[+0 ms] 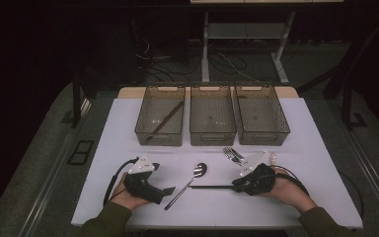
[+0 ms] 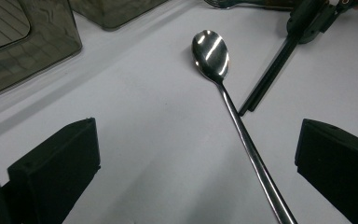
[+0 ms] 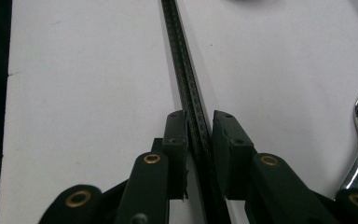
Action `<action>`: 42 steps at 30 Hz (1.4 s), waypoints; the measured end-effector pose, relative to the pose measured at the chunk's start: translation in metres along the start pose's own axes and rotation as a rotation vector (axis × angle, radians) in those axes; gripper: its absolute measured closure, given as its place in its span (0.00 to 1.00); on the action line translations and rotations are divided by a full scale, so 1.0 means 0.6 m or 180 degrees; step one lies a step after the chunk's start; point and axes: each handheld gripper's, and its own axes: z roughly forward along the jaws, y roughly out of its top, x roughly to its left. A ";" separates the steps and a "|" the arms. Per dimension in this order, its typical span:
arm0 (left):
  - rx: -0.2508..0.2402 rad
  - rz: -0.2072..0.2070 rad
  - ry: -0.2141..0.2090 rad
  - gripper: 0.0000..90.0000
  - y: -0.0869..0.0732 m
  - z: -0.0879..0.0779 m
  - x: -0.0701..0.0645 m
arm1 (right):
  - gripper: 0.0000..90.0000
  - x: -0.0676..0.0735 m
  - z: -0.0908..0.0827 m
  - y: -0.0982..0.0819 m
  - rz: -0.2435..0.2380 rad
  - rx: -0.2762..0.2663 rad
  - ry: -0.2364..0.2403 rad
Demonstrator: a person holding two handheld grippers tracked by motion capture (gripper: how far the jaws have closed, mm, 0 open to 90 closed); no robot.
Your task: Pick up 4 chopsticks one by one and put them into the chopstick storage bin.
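The right gripper [image 1: 238, 183] lies low on the white table top [image 1: 306, 138], at about 4 o'clock from the table's centre in the high view, pointing toward 9 o'clock. Its two black jaws stand narrowly apart on either side of a pair of long, thin black chopsticks [image 3: 186, 88]. In the right gripper view the left pad sits against the sticks; whether the right pad presses on them cannot be told.

The chopsticks lie flat on the table, running from the right gripper toward 9 o'clock, their far tips near the handle of a long-handled polished steel spoon [image 1: 190, 181]. The spoon lies diagonally, bowl at 1 o'clock, handle end at 7 o'clock.

The left gripper [image 1: 168, 192] rests at about 8 o'clock from the table's centre. Its jaws are spread wide and released, grasping nothing; in the left gripper view the spoon handle passes between them, touching neither.

A shiny metal fork [image 1: 233, 154] lies at 12 o'clock from the right gripper. Three translucent brown plastic bins [image 1: 212, 138] stand side by side along the far edge.
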 end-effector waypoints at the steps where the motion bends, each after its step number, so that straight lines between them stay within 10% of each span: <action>1: 0.0000 -0.0002 0.0000 0.00 0.000 0.000 0.000 | 0.85 0.000 0.000 0.000 -0.0003 0.0002 0.0004; 28: 0.0040 0.0015 -0.0032 0.00 -0.001 0.002 -0.001 | 0.94 0.016 -0.001 0.002 0.0092 0.0062 0.0099; 42: 0.0033 0.0014 -0.0045 0.00 -0.001 0.002 -0.002 | 0.59 0.014 -0.029 -0.010 0.0315 -0.0233 -0.0030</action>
